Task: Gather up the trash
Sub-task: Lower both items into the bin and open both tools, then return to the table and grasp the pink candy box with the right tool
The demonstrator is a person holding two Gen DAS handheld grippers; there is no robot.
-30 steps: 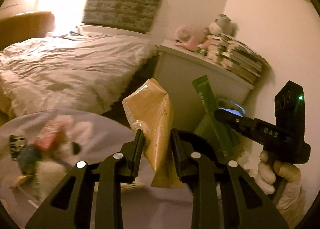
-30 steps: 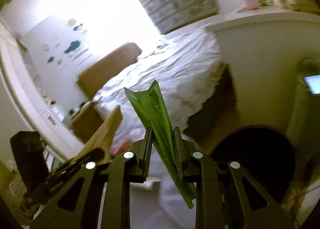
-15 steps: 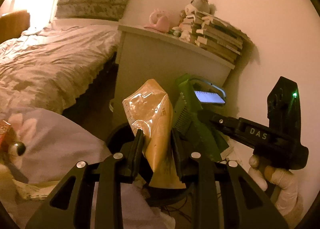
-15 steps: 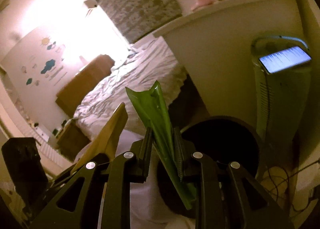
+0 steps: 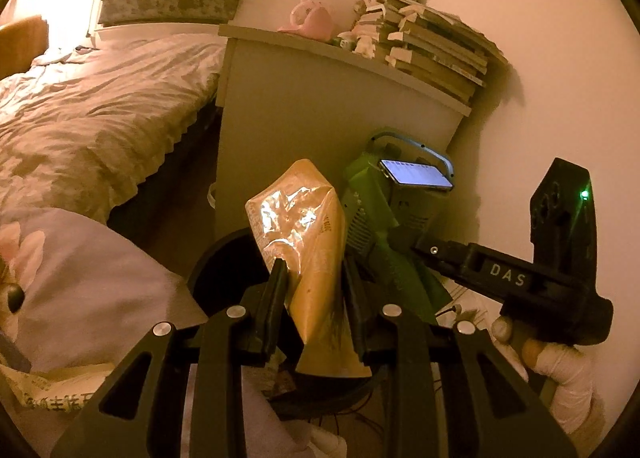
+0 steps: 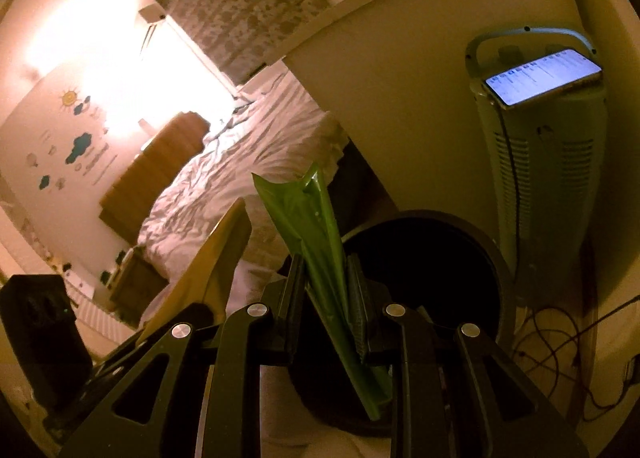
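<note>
- At the far left, the bed has slid out toward the edge of your left view compared with a second ago; the round surface with the scattered bits that filled the lower left then has gone, and only a pale cloth with a flower print shows there.
- Your left gripper has its fingers narrowed on the tan wrapper, the same grip as before; the wrapper stands upright between them, its lower end hanging over the black bin.
- That bin was out of your left view a second ago; its dark rim sits just below your left fingers, at the foot of the white cabinet.
- Your right gripper is pinched on the green wrapper, unchanged; the strip's lower tip hangs over the bin's open mouth, which was only a dim patch low right earlier.
- To the right, the green heater with the lit phone on top stands beside the bin, larger than before.
- Your gloved hand grips the right handle.
</note>
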